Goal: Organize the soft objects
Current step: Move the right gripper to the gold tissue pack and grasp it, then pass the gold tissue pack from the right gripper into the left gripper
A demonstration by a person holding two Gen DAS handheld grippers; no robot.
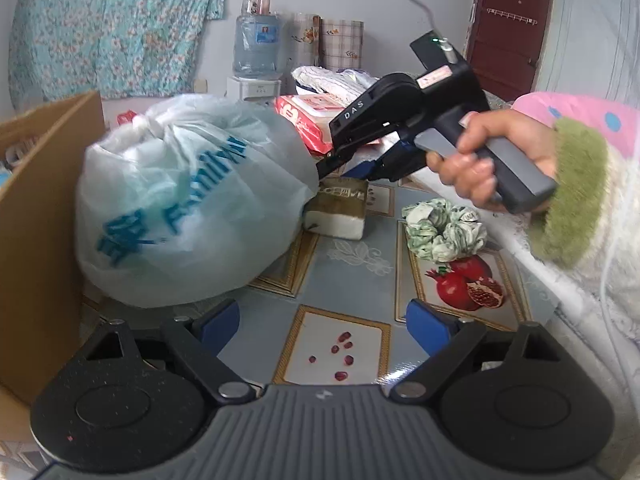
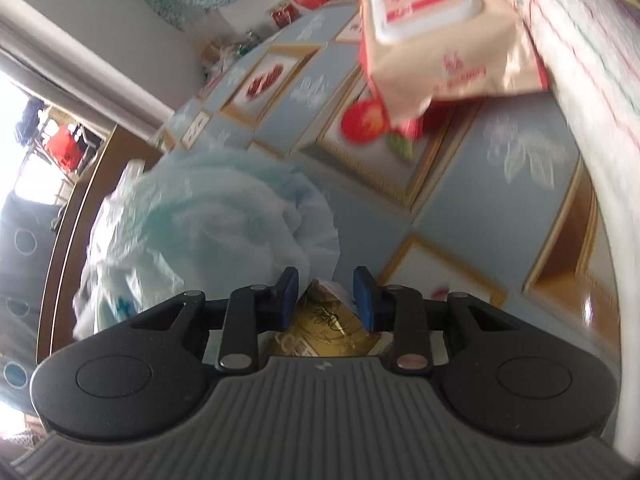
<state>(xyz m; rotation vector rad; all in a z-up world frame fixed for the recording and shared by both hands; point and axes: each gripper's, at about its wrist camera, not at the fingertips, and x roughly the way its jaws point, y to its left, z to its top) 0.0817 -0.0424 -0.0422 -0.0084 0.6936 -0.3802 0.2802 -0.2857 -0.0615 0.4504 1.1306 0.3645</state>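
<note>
Blue pads of the right gripper point(image 2: 326, 298) sit either side of a gold-wrapped tissue pack point(image 2: 328, 328), closed in against its edges; from the left wrist view the same pack point(image 1: 340, 210) lies on the table with the gripper's tips over its top, so whether it is lifted cannot be told. Just left of it a tied white plastic bag point(image 1: 188, 200) with blue lettering bulges against a cardboard box point(image 1: 36, 208). Behind the pack lies a red-and-white pack of wipes point(image 2: 436, 28). The left gripper point(image 1: 322, 326) hangs with its fingers spread wide, nothing between them, over the tablecloth point(image 1: 352, 256) printed with fruit. A green-and-white scrunchie point(image 1: 444, 234) rests near the table's right edge.
</note>
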